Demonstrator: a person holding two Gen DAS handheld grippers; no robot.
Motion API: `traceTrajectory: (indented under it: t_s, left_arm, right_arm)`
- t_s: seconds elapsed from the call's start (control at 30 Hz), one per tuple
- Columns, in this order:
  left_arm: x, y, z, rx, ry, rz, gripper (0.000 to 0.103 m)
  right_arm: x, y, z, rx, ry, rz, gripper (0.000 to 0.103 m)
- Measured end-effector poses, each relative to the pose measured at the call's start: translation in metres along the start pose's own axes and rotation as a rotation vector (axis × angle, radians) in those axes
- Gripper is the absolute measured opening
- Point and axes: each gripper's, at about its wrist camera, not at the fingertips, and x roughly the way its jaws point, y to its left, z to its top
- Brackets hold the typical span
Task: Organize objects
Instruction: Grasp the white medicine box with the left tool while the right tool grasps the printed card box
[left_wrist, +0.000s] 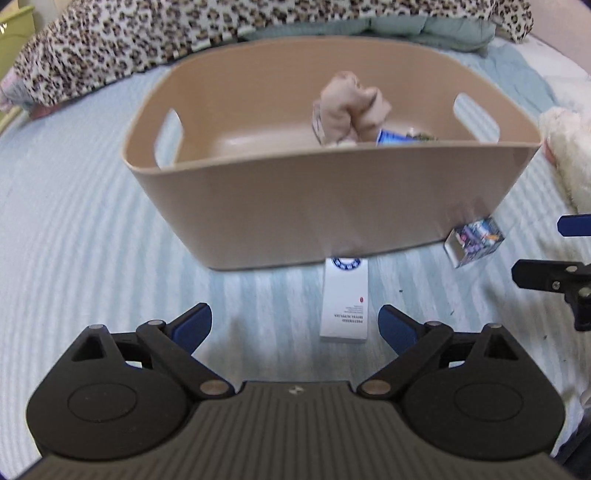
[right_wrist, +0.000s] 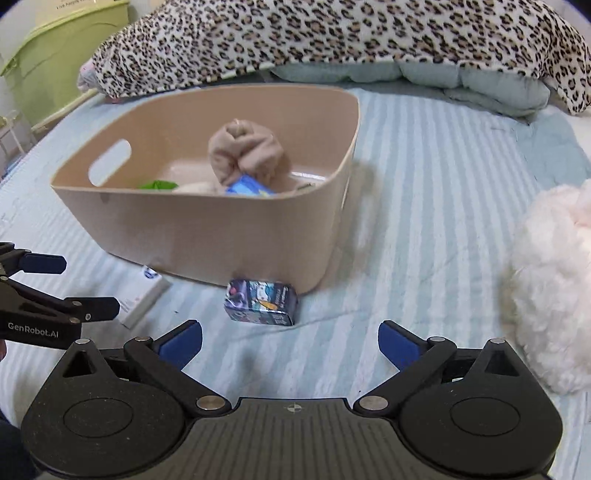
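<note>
Left tool (left_wrist: 295, 325): jaws spread wide, holding nothing, hovering over the striped bed (left_wrist: 74, 221) just short of a white box (left_wrist: 345, 299) whose far end meets the near wall of the tan basket (left_wrist: 295, 206). Right tool (right_wrist: 290, 341): jaws wide, empty, near a small printed box (right_wrist: 260, 302) beside the basket's near corner. In the basket: rolled beige cloth (right_wrist: 245, 155), blue packet (right_wrist: 249, 185), something green (right_wrist: 157, 184). Leopard blanket (right_wrist: 332, 40) far; white fluffy item (right_wrist: 554, 288) right.

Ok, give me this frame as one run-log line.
left gripper: open, empty | right gripper: open, empty | tan bin: rolled beige cloth inside | on bed: white box, colourful small box
</note>
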Motion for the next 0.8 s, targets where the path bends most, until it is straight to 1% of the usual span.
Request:
traceTrajectory:
  t_s: [0.1, 0.27, 0.4, 0.5, 0.57, 0.6, 0.63, 0.67, 0.7, 0.73, 0.8]
  left_arm:
    - [0.015, -0.004, 0.000, -0.002, 0.021, 0.000, 0.097]
    - [0.034, -0.006, 0.001, -0.003, 0.036, 0.000, 0.097]
    - [0.041, -0.004, 0.001, -0.015, 0.021, 0.000, 0.096]
    - [0.041, -0.002, 0.001, -0.021, 0.011, -0.026, 0.084]
    - [0.039, -0.001, 0.000, -0.023, 0.004, -0.054, 0.074]
    - [0.037, 0.000, -0.001, -0.022, -0.001, -0.070, 0.064]
    - [0.035, 0.000, -0.002, -0.019, -0.006, -0.080, 0.053]
    - [0.033, 0.000, -0.003, -0.012, -0.011, -0.088, 0.048]
    - [0.031, 0.000, -0.003, -0.006, -0.013, -0.096, 0.036]
    - [0.029, 0.000, -0.004, -0.005, -0.012, -0.109, 0.033]
    - [0.026, 0.003, -0.006, -0.025, -0.010, -0.122, 0.033]
  right_arm:
    - [0.014, 0.001, -0.003, 0.001, 0.019, 0.006, 0.103]
    - [0.031, 0.006, -0.003, -0.001, 0.013, 0.000, 0.102]
    - [0.042, 0.012, -0.001, 0.002, 0.011, -0.004, 0.093]
    - [0.048, 0.016, 0.002, 0.012, 0.009, -0.005, 0.086]
    - [0.050, 0.019, 0.003, -0.001, 0.003, -0.010, 0.077]
    - [0.050, 0.021, 0.003, -0.012, 0.002, -0.012, 0.066]
    - [0.050, 0.023, 0.003, -0.021, 0.002, -0.014, 0.058]
    - [0.050, 0.024, 0.003, -0.029, 0.001, -0.020, 0.054]
    - [0.049, 0.024, 0.003, -0.035, -0.001, -0.015, 0.049]
    - [0.048, 0.024, 0.002, -0.036, -0.001, -0.010, 0.049]
    - [0.044, 0.025, 0.001, -0.036, 0.002, -0.001, 0.049]
